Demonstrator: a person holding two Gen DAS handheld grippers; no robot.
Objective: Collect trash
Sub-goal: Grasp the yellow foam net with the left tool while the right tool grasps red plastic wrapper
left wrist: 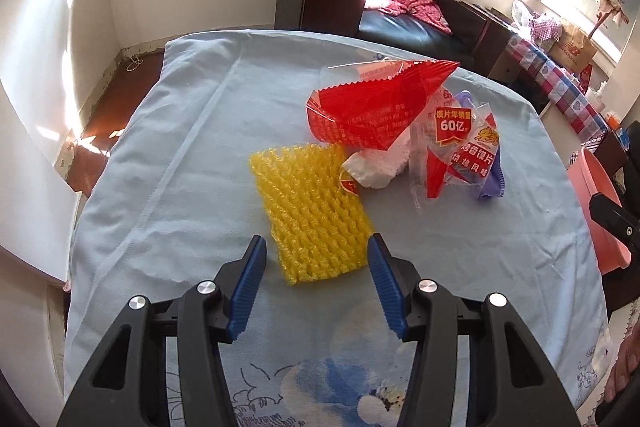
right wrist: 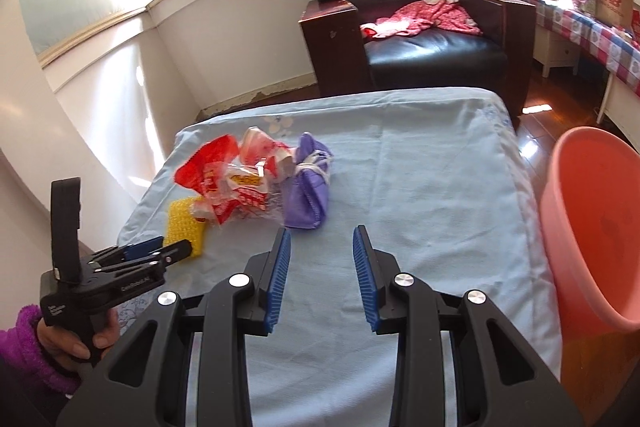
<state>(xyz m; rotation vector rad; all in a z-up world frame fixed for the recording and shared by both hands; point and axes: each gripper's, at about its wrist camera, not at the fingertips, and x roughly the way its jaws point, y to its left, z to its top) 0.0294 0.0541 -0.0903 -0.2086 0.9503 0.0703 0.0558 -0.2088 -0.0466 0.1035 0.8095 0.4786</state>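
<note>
A yellow foam net (left wrist: 310, 211) lies on the light blue cloth of the table (left wrist: 180, 167). My left gripper (left wrist: 316, 247) is open, its blue pads on either side of the net's near end, not closed on it. Behind it lie a red wrapper (left wrist: 372, 107), a white crumpled piece (left wrist: 376, 167), a clear snack bag with red print (left wrist: 456, 147) and a purple mask (right wrist: 308, 179). My right gripper (right wrist: 322, 239) is open and empty above bare cloth, just short of the purple mask. The left gripper also shows in the right wrist view (right wrist: 160, 251), by the yellow net (right wrist: 186, 227).
A pink plastic bin (right wrist: 592, 227) stands on the floor at the table's right side. A black armchair (right wrist: 420, 27) with a pink garment stands beyond the table. A checked-cloth side table (right wrist: 592, 27) with bags is at the far right.
</note>
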